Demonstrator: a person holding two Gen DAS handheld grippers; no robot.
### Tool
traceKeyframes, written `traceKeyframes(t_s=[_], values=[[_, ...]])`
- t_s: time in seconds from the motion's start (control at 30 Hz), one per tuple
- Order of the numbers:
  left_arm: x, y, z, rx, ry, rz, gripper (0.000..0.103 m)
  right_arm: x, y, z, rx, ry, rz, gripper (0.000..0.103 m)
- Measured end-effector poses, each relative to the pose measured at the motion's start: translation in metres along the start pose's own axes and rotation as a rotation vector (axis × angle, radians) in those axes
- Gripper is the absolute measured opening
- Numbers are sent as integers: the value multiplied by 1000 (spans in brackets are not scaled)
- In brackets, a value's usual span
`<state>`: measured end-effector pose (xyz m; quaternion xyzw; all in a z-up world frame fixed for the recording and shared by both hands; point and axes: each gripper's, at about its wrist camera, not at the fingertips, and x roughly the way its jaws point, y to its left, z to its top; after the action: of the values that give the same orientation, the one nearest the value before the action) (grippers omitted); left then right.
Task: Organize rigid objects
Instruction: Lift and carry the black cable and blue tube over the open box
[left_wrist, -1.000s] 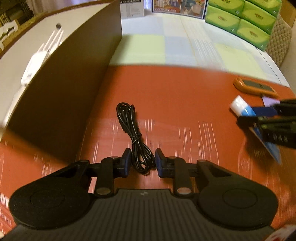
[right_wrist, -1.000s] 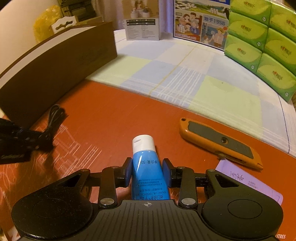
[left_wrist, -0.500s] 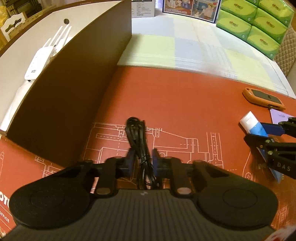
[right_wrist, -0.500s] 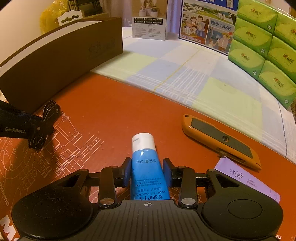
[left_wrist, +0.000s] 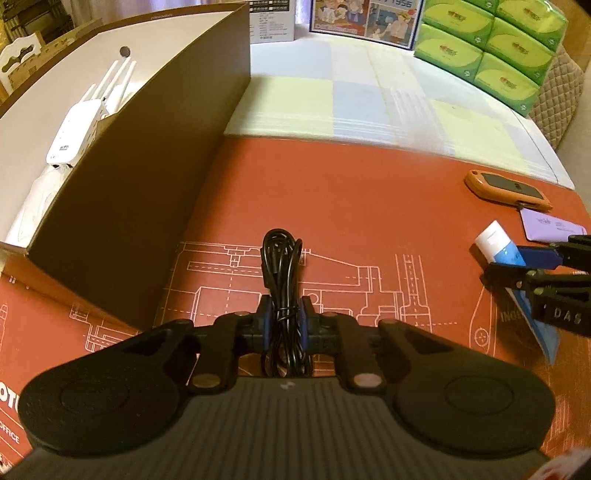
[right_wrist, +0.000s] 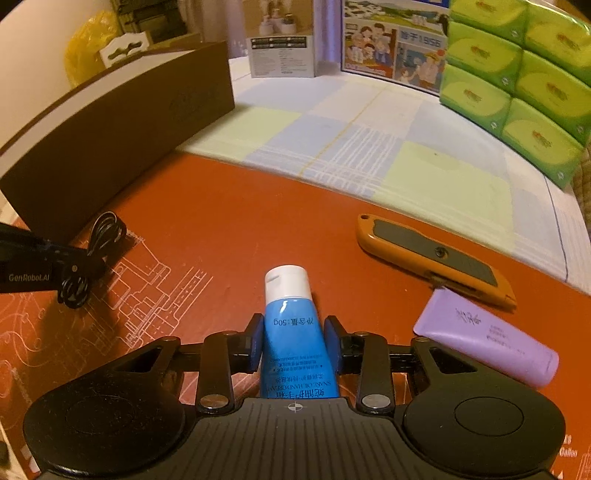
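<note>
My left gripper (left_wrist: 283, 317) is shut on a coiled black cable (left_wrist: 281, 266) and holds it above the red mat, beside the brown box (left_wrist: 140, 177). The cable and left gripper also show in the right wrist view (right_wrist: 92, 254). My right gripper (right_wrist: 294, 334) is shut on a blue hand-cream tube with a white cap (right_wrist: 291, 325), lifted off the mat; the tube also shows at the right of the left wrist view (left_wrist: 506, 254).
An orange utility knife (right_wrist: 432, 254) and a purple tube (right_wrist: 487, 339) lie on the red mat (right_wrist: 221, 221) to the right. The open brown box holds a white router (left_wrist: 88, 118). Green tissue packs (right_wrist: 517, 81) and printed boxes stand at the back.
My left gripper closed on the black cable and lifted it. My right gripper rose slightly with the blue tube held.
</note>
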<state>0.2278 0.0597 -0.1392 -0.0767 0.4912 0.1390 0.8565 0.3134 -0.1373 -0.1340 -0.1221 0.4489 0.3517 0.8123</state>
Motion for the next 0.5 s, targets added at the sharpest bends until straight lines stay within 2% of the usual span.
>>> traceKeyframes(t_s=[0.17,0.23,0.3,0.33,0.4,0.5], values=[[-6,3,-1,-10,-16,3,11,-7,-13,2,132,-2,-3,31],[-9,7,1,-53,-19,-32,11,-7,-18,6,186,-12,-10,31],[-13,8,5,-84,-21,-74,11,-3,-25,10,296,5,35,31],[-17,7,7,-62,-35,-86,11,-3,-23,12,298,-4,52,31],[-25,5,12,-25,-48,-83,11,-3,-15,17,244,-15,17,31],[-38,13,24,-27,-93,-105,11,-9,-13,27,289,-38,44,31]])
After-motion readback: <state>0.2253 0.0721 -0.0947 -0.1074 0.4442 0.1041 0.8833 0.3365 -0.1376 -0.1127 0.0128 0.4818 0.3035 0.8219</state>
